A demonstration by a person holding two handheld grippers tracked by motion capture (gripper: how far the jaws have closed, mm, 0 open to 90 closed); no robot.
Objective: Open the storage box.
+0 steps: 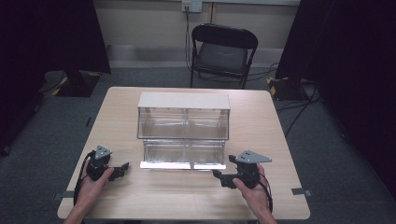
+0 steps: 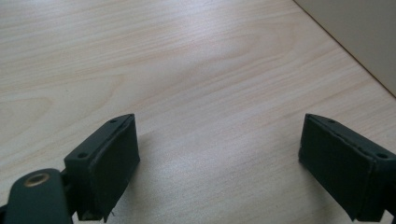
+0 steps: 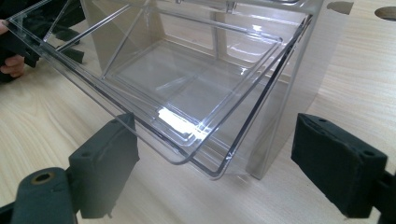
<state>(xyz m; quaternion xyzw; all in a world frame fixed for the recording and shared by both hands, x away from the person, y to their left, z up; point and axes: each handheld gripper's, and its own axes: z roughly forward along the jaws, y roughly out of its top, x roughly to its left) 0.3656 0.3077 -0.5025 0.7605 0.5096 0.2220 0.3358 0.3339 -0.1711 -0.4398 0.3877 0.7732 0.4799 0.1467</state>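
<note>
Right, here is how it stands, label by label.

Thing in hand: a clear plastic bin [image 1: 184,122] with a pale flat top, sitting mid-table on the wooden table [image 1: 261,116].

Its flap: the clear front flap [image 1: 183,155] is swung down and out toward the person, with a pale strip running along its near edge.

Long axis: that near edge runs side to side across the table, from one gripper toward the other.

Right gripper [image 1: 219,173]: jaws spread wide, nothing between them, held low just off the flap's right-hand corner.

Right gripper view: the flap's clear rim [image 3: 205,163] sits right above and between the two jaws, with its corner close to the left one; whether it touches, I cannot tell.

Left gripper [image 1: 124,167]: jaws also wide apart and empty, resting near the flap's left end with a little bare table between.

Left gripper view: plain wood grain lies ahead of the jaws, and a pale panel cuts across the top right corner, so the bin lies ahead and to the right of this gripper.

Nearer hand: the right one, by my reading; it is already at the rim.

Likely step: taking hold of the flap edge to swing it up.

Next move needs: the right jaws closing across the thin rim, not along it.
</note>
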